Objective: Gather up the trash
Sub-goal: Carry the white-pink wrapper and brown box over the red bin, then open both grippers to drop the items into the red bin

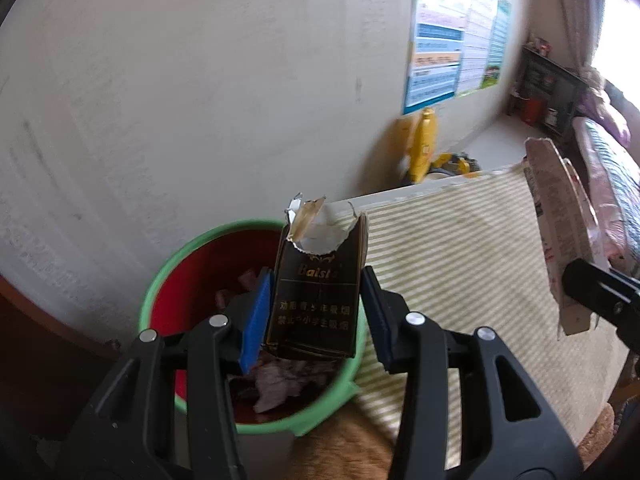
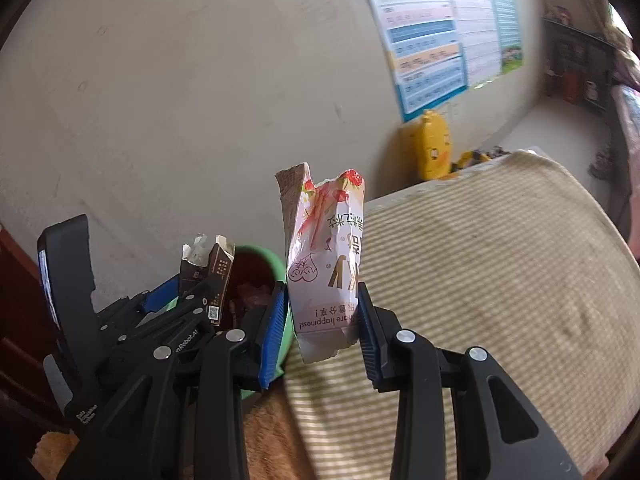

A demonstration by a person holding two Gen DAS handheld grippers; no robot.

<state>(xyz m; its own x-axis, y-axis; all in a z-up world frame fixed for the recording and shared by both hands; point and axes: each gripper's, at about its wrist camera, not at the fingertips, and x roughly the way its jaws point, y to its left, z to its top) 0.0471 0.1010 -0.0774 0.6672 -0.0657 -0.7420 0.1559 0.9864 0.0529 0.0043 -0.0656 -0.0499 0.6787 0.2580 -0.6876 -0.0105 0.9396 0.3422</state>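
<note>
My left gripper point(image 1: 316, 312) is shut on a torn dark brown cigarette pack point(image 1: 316, 300) with gold lettering, held upright over a green-rimmed bin point(image 1: 160, 276) with a red inside and crumpled scraps at its bottom. My right gripper point(image 2: 322, 320) is shut on a pink and white snack wrapper point(image 2: 326, 264) with strawberry print, just right of the bin point(image 2: 276, 264). In the right wrist view the left gripper point(image 2: 188, 292) and its pack point(image 2: 212, 268) sit at the left, over the bin. The wrapper point(image 1: 556, 232) also shows at the right of the left wrist view.
A striped beige cloth covers the table point(image 1: 460, 264) right of the bin. A plain wall point(image 1: 180, 100) rises behind, with posters point(image 2: 440, 32) on it. Yellow toys point(image 1: 424, 148) lie on the floor beyond the table. Dark wooden furniture point(image 2: 20, 300) stands at the left.
</note>
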